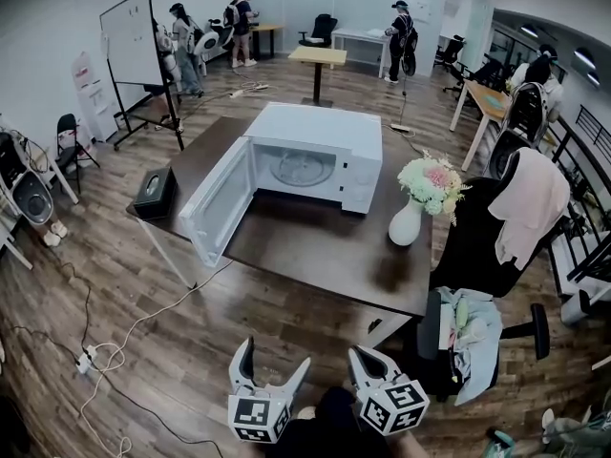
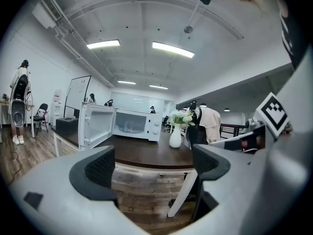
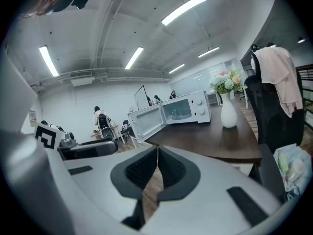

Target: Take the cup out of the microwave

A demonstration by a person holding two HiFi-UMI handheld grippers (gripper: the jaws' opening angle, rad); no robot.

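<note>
We see our right hand-held gripper (image 3: 157, 166), jaws pressed together and empty, facing the open microwave (image 3: 188, 110) on the tabletop (image 3: 210, 140).

No words, numbers or brand names could be read anywhere. The cube (image 1: 260, 418) on the left tool (image 1: 275, 356) and the second cube (image 1: 401, 406) on the right tool (image 1: 368, 359), both at six o'clock in the head view, bore only black-and-white square patterns. A sheet (image 1: 88, 82) on the wall at ten o'clock carried print too small to make out. Any marks on the microwave (image 1: 315, 127) control panel, on the counter (image 1: 325, 246) near the centre, were too small to tell.
</note>
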